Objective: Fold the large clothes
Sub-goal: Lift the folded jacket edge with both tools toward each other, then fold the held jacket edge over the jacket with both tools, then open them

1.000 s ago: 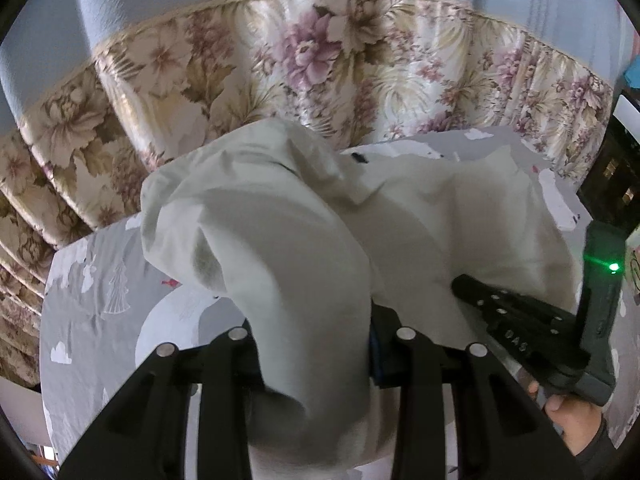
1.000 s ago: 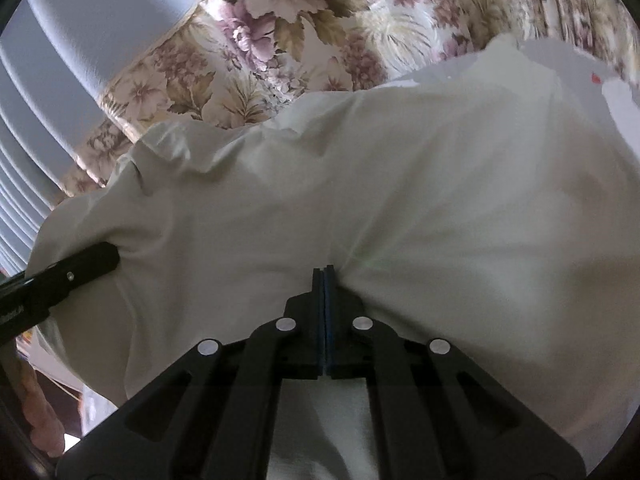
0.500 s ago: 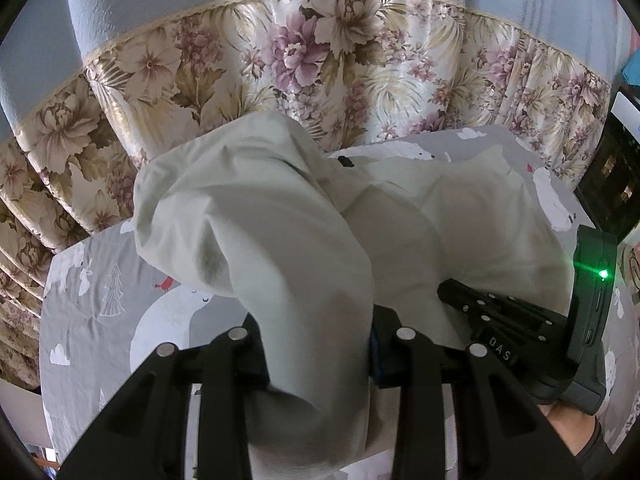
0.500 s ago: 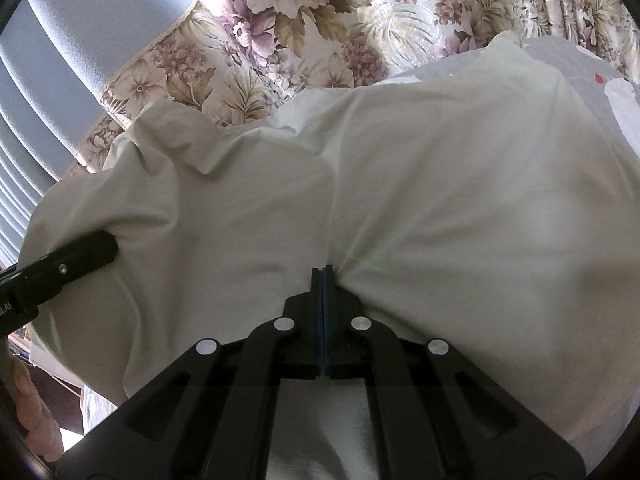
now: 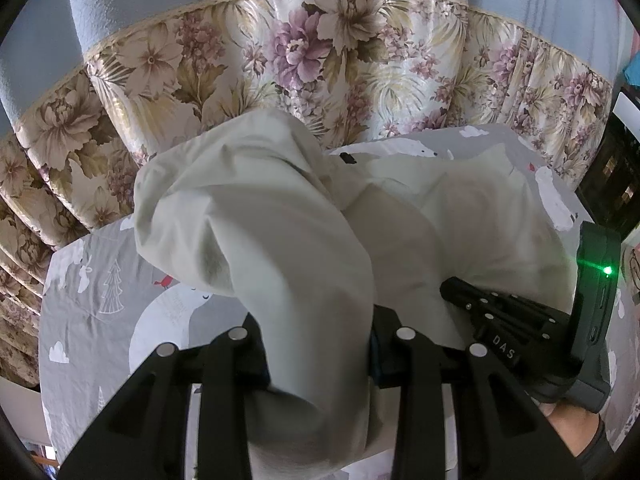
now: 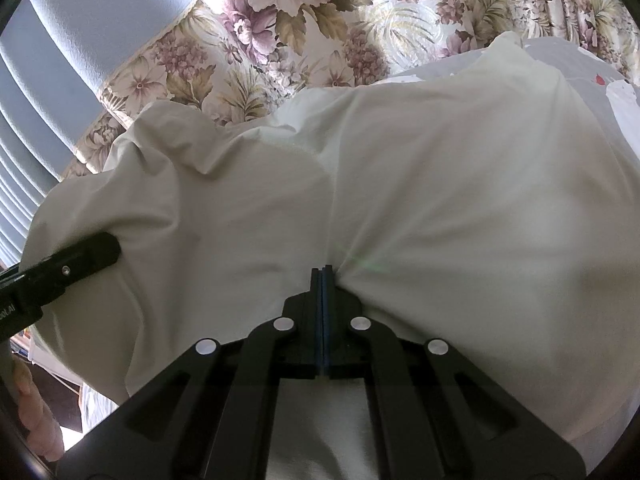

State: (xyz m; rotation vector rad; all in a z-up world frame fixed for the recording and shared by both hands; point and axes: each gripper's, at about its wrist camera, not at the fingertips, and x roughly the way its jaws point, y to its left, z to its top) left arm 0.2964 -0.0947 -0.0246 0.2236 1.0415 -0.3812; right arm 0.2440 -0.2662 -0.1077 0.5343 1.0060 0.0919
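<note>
Mid-fold: left gripper (image 5: 316,356) and right gripper (image 6: 322,276), jaws clamped on pale garment (image 5: 260,240) above bed (image 5: 100,320); next, lay over flat.

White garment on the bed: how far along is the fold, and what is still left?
Done: nothing looks finished; the white garment lies bunched on the grey printed sheet, with no neat crease visible. In hand: the left gripper holds a thick gathered fold of it, and the right gripper is shut on a pinch of the cloth. Left: probably spreading it flat, laying the folds and smoothing them.
</note>
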